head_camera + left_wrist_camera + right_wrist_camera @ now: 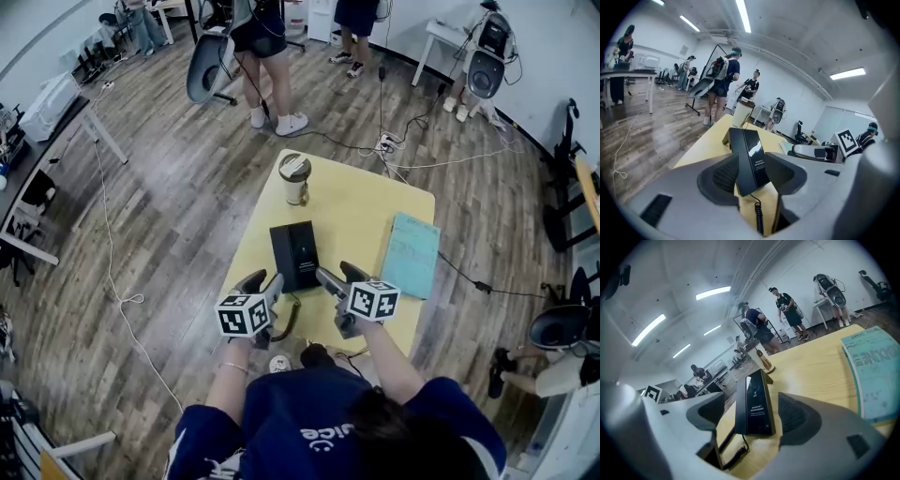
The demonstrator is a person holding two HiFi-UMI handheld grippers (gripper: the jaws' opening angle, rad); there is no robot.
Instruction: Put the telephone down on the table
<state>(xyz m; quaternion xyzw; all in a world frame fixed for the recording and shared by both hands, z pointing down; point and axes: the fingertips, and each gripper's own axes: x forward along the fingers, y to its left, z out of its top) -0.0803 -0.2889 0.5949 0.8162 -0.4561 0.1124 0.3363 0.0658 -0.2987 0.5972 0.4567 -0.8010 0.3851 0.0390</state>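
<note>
As the telephone (pixel 295 255) lies on the table (pixel 356 211), left gripper (pixel 264 279) and right gripper (pixel 339 276) gape.

Cup (pixel 294 178) standing upright, lid on; teal book (pixel 411 253) lying flat to its right, well apart. Wood floor (pixel 187 206) running all round. Person (pixel 267 56) in dark shorts and white shoes standing beyond the cup, beside a grey chair (pixel 208 66); second person (pixel 356 28) standing further back, only legs showing. White cable (pixel 112 253) trailing over the floor at left; dark cords running to a power strip (pixel 386 143) beyond the cup. White desk (pixel 66 103) sitting at left, black chair (pixel 562 323) at right edge. Grey-black gear (pixel 487 56) resting by a small white stand at top right. Strip lights (pixel 743 14) glowing on the ceiling.
</note>
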